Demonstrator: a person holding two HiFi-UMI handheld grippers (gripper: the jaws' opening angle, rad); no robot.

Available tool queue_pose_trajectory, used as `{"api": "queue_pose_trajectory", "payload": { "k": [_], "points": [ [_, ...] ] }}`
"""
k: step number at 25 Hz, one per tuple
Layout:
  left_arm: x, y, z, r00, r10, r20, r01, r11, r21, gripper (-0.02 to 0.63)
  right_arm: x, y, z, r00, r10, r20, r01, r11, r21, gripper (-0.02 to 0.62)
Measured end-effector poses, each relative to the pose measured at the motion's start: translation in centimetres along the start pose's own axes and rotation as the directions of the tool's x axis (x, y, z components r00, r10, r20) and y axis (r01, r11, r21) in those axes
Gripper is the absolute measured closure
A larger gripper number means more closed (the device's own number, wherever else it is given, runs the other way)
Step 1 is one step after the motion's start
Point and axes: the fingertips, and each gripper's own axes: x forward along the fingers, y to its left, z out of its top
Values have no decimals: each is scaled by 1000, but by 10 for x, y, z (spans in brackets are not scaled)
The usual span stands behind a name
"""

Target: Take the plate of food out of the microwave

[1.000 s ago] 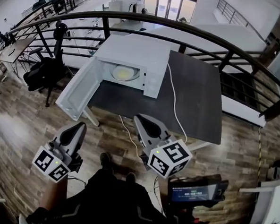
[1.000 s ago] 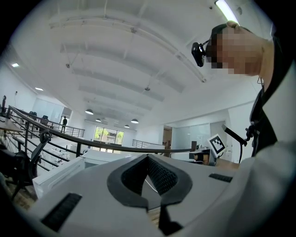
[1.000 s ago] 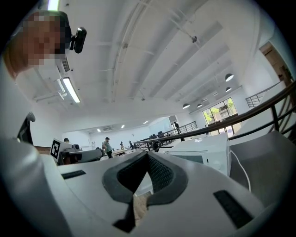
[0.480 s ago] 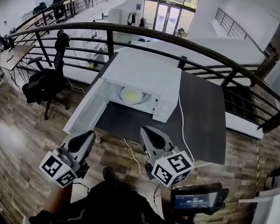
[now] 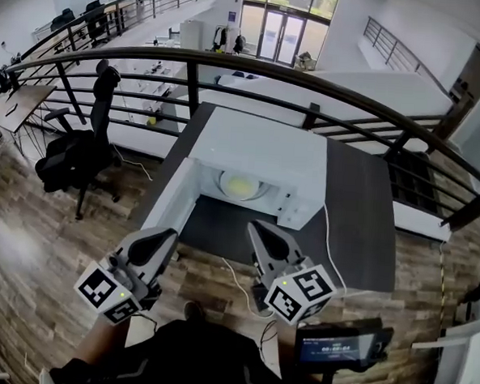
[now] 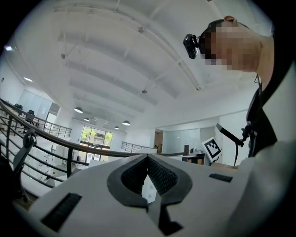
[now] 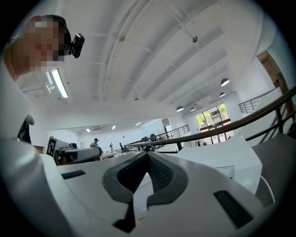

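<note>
Both grippers level, aimed at the boxy white microwave [image 5: 263, 152], just short of its open door [image 5: 168, 209], left gripper [image 5: 167, 238] clenched empty, right gripper [image 5: 256, 229] clenched empty, round plate of yellow food [image 5: 240, 185] inside the microwave.

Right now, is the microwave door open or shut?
Open. The door hangs swung out to the left, and the plate of food shows inside the microwave.
</note>
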Motion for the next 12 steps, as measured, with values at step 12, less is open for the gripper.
{"api": "queue_pose_trajectory", "payload": {
  "k": [12],
  "points": [
    [16,35,5,996,-85,11,85,995,-50,604,39,-13,2,995,-95,21,94,995,19,604]
  ]
}}
